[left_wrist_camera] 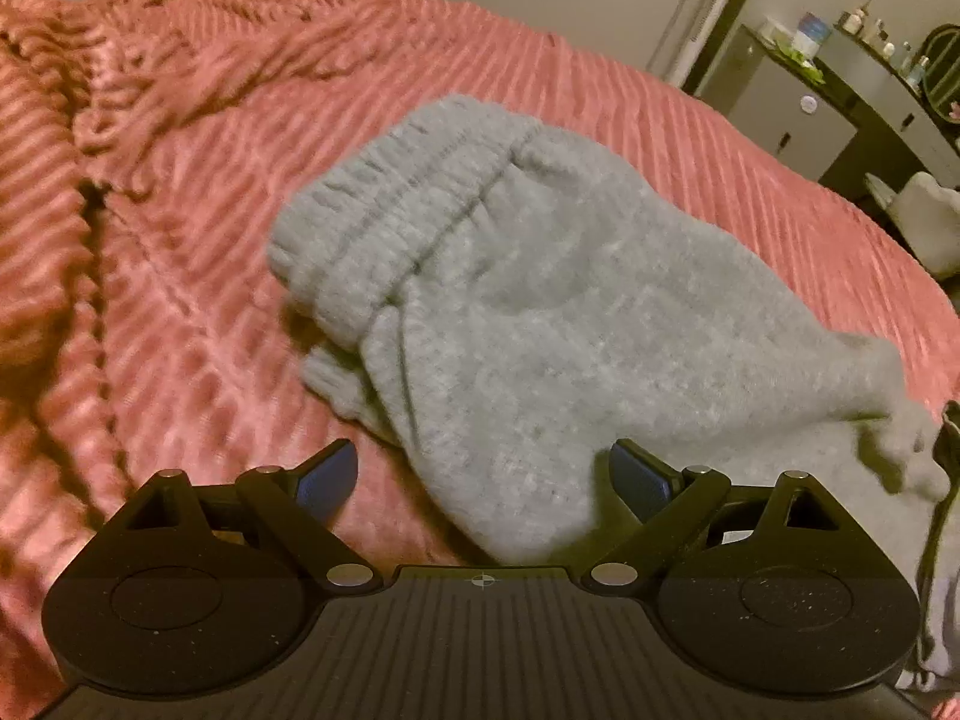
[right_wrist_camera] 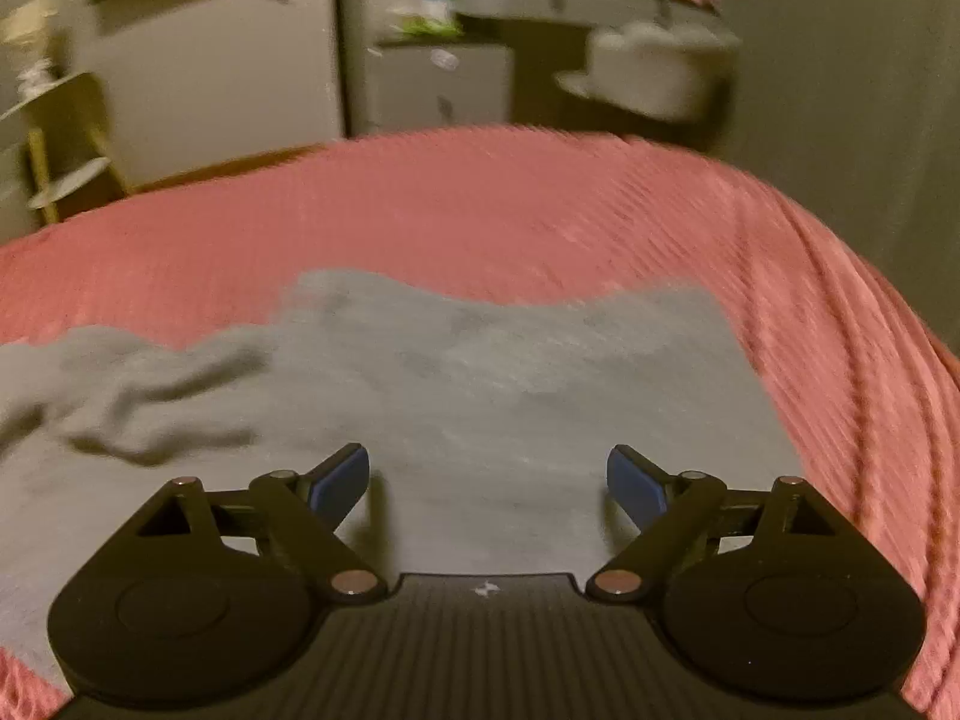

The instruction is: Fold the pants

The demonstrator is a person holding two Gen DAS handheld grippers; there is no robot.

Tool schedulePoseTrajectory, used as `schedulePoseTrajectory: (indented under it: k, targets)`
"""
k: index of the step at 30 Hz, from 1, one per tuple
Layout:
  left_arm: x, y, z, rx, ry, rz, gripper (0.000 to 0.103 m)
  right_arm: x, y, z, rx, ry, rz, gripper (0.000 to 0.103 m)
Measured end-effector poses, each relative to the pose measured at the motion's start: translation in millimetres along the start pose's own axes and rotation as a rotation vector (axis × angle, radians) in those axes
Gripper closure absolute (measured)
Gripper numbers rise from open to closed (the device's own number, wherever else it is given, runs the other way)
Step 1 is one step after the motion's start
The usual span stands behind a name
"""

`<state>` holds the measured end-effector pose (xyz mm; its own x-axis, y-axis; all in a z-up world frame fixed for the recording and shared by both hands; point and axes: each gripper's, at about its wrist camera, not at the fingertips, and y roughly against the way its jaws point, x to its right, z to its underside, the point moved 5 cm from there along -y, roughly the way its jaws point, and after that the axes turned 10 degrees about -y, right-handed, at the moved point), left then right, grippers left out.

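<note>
Grey sweatpants point(left_wrist_camera: 528, 324) lie on a pink ribbed bedspread point(left_wrist_camera: 180, 276). In the left wrist view their gathered elastic waistband point(left_wrist_camera: 384, 222) is at the far left end and the fabric runs toward the lower right. My left gripper point(left_wrist_camera: 483, 480) is open and empty, just above the near edge of the pants. In the right wrist view the pants point(right_wrist_camera: 480, 396) spread flat, with a rumpled part at the left. My right gripper point(right_wrist_camera: 487, 483) is open and empty, low over the flat grey fabric.
The bedspread point(right_wrist_camera: 540, 210) is bunched into folds at the left in the left wrist view. Beyond the bed stand a grey cabinet point(left_wrist_camera: 774, 102), a dresser with bottles point(left_wrist_camera: 888, 90), a white chair point(right_wrist_camera: 654, 72) and a small round shelf stand point(right_wrist_camera: 66, 138).
</note>
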<state>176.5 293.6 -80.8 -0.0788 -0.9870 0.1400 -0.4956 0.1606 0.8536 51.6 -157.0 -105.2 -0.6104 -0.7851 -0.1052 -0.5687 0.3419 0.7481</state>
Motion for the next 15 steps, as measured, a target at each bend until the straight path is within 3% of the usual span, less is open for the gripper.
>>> schedulePoseTrajectory:
  k: [4, 10, 13, 15]
  targets:
    - [4.1, -9.7, -1.2, 0.003, 0.015, 0.075, 0.008, 13.2, -8.1, 8.6, -0.036, -0.029, 0.021, 0.012]
    - [-9.8, -24.1, -3.8, 0.015, 0.128, 0.172, 0.011, 12.8, -15.2, 13.6, -0.062, -0.045, 0.009, 0.009]
    - [-18.9, -24.4, -2.1, 0.033, 0.147, 0.198, 0.027, 7.0, -14.1, 15.9, -0.061, -0.030, 0.013, 0.007]
    - [-24.6, -20.3, 0.1, 0.053, 0.151, 0.215, 0.046, 5.2, -16.2, 17.5, -0.065, -0.021, 0.013, 0.007]
